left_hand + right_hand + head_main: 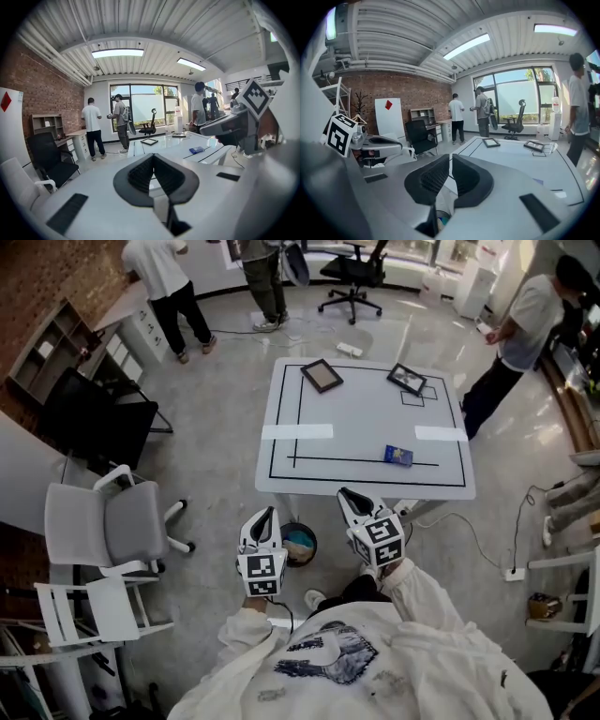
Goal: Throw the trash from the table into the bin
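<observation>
Between the clenched, empty left tongs and right tongs, bin, outside left gripper view.

Tongs together, white table ahead

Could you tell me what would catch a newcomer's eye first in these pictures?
The white table with black lines fills the middle, bearing a blue packet near its front edge and two dark frames at the back. Before it the left gripper and right gripper are both shut and empty, a round bin on the floor between them.
</observation>
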Tool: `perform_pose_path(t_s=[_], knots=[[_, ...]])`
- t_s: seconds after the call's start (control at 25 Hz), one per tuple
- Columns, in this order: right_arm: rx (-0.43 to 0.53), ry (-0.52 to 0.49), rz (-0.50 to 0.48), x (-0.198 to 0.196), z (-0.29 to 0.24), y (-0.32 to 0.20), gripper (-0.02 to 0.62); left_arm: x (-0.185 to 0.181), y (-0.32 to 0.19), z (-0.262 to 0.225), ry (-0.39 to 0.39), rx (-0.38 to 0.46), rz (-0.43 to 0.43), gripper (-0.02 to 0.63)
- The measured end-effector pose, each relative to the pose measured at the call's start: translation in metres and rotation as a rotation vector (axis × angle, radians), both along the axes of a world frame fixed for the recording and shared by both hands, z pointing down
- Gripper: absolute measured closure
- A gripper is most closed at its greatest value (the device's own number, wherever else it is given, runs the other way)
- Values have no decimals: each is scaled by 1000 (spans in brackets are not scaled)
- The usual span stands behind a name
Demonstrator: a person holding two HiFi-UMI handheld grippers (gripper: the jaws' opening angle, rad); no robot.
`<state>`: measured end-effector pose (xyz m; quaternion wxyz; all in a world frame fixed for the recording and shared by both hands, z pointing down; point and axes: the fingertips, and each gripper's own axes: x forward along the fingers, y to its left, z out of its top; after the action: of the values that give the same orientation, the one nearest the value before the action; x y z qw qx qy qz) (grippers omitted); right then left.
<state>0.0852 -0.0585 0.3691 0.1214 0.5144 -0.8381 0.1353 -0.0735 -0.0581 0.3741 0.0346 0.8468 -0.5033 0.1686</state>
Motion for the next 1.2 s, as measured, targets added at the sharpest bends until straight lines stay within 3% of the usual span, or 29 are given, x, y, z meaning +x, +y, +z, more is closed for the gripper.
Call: perform_pose_path(t_s=[0.6, 0.96, 1.2], knots=[[110, -52, 179, 173, -48, -8, 578, 167, -37, -56, -9, 83, 185, 598], [124, -70, 212, 256, -50, -17, 578, 260, -56, -59, -3, 90, 232, 598], [128, -83, 201, 287, -49, -21, 578, 304, -56, -55, 4, 81, 252, 598]])
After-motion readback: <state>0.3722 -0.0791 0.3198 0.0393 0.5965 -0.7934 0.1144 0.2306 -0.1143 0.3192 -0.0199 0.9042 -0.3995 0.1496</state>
